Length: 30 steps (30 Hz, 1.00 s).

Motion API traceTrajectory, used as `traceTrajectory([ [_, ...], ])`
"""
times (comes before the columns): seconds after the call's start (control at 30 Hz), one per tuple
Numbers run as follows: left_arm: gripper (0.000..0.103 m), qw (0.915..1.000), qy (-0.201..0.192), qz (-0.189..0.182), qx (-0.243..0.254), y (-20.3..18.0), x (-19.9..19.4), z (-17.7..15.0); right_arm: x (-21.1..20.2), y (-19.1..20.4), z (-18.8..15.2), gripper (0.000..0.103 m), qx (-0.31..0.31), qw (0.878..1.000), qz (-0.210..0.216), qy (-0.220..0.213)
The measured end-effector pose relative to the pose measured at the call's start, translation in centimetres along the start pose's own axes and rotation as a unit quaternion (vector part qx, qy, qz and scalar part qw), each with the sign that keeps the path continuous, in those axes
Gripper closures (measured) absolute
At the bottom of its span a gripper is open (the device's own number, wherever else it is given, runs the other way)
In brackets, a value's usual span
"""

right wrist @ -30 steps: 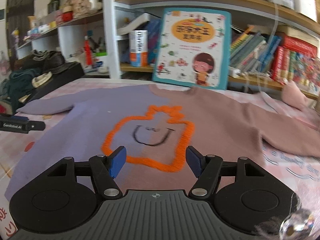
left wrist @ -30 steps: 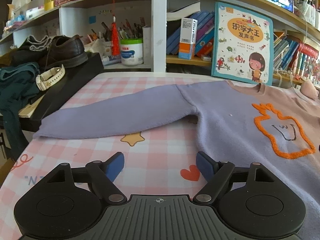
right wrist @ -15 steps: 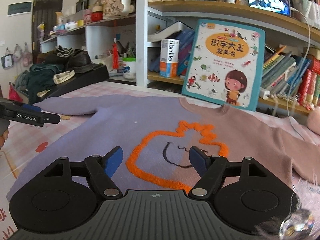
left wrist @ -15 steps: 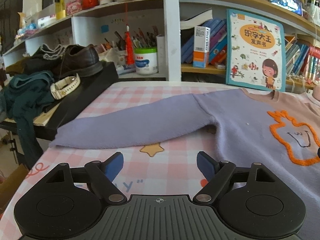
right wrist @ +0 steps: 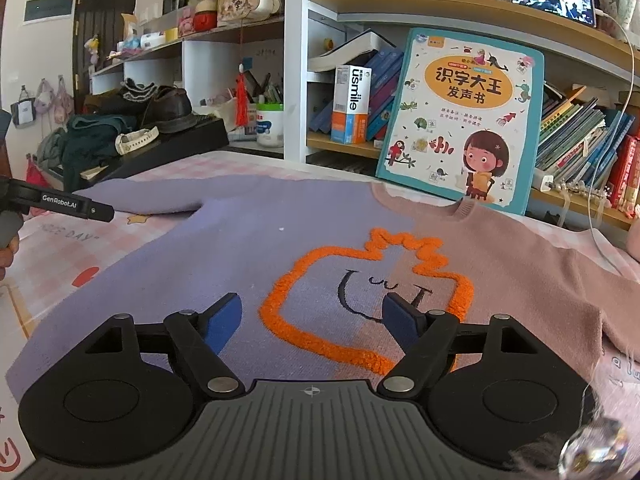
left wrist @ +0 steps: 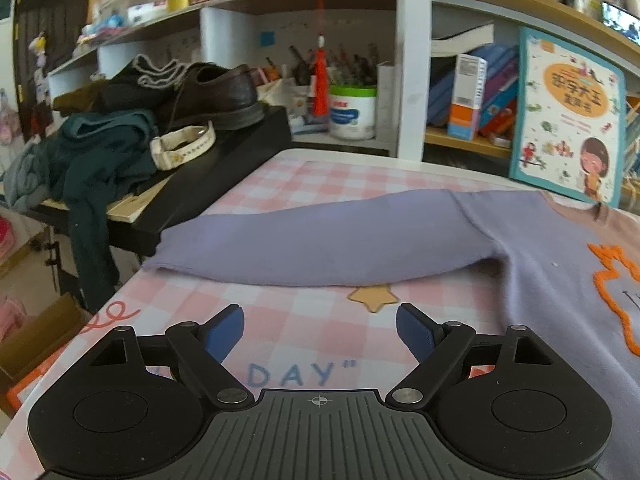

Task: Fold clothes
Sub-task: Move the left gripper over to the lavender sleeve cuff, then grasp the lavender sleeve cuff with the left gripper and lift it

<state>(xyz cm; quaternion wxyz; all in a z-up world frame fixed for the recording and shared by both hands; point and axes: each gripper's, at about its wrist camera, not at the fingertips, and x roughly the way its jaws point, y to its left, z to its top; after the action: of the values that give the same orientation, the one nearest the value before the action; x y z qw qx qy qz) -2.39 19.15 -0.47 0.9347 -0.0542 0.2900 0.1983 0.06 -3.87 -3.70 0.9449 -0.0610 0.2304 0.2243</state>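
A sweater [right wrist: 248, 248], lilac on one half and dusty pink on the other, lies flat on the pink checked tablecloth [left wrist: 304, 184], an orange fuzzy outline [right wrist: 360, 276] on its chest. Its lilac sleeve [left wrist: 320, 240] stretches out to the left. My left gripper [left wrist: 320, 330] hovers over bare cloth just short of that sleeve, open, nothing between its blue pads. In the right wrist view the left gripper [right wrist: 60, 206] shows at the left edge. My right gripper [right wrist: 312, 318] hangs over the chest, its jaws opening, with no fabric pinched.
A black board [left wrist: 224, 160] at the table's left edge carries brown shoes [left wrist: 216, 96], a watch [left wrist: 184, 148] and dark green clothes [left wrist: 92, 152]. A children's book [right wrist: 460, 124] leans on the bookshelf behind the sweater. A white cable [right wrist: 600, 216] hangs at the right.
The left gripper has swung left, from the sweater's body toward the sleeve and table edge. The right gripper's jaws have widened and it has shifted slightly over the chest.
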Motion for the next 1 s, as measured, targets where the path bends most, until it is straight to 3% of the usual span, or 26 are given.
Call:
traceTrajectory([
  [0.2,0.017,0.9988,-0.005,0.032,-0.037,1.8,1.0,0.2,0.2,0.7,0.0,0.023,-0.022,1.000,0.004,0.007],
  [0.4,0.019,0.9887,-0.009,0.036,-0.145,6.3,2.8,0.8,0.4,1.1,0.0,0.022,-0.033,0.999,0.006,0.010],
  [0.47,0.026,0.9811,-0.010,0.041,-0.189,8.1,3.5,1.0,0.4,1.0,0.0,0.022,-0.032,0.999,0.008,0.010],
  [0.6,0.053,0.9688,-0.012,0.042,-0.244,10.6,4.3,1.6,0.4,0.8,0.0,0.022,-0.026,1.000,0.010,0.011],
  [0.73,0.058,0.9597,-0.015,0.033,-0.279,11.7,5.0,1.8,0.5,0.9,0.0,0.022,-0.026,0.999,0.012,0.014],
  [0.93,0.060,0.9539,-0.018,0.021,-0.299,11.5,5.8,2.2,0.6,0.8,0.0,0.022,-0.023,0.999,0.017,0.020],
  [1.0,0.065,0.9528,-0.018,0.022,-0.302,11.4,6.1,2.2,0.8,0.7,0.0,0.022,-0.020,0.999,0.018,0.024],
])
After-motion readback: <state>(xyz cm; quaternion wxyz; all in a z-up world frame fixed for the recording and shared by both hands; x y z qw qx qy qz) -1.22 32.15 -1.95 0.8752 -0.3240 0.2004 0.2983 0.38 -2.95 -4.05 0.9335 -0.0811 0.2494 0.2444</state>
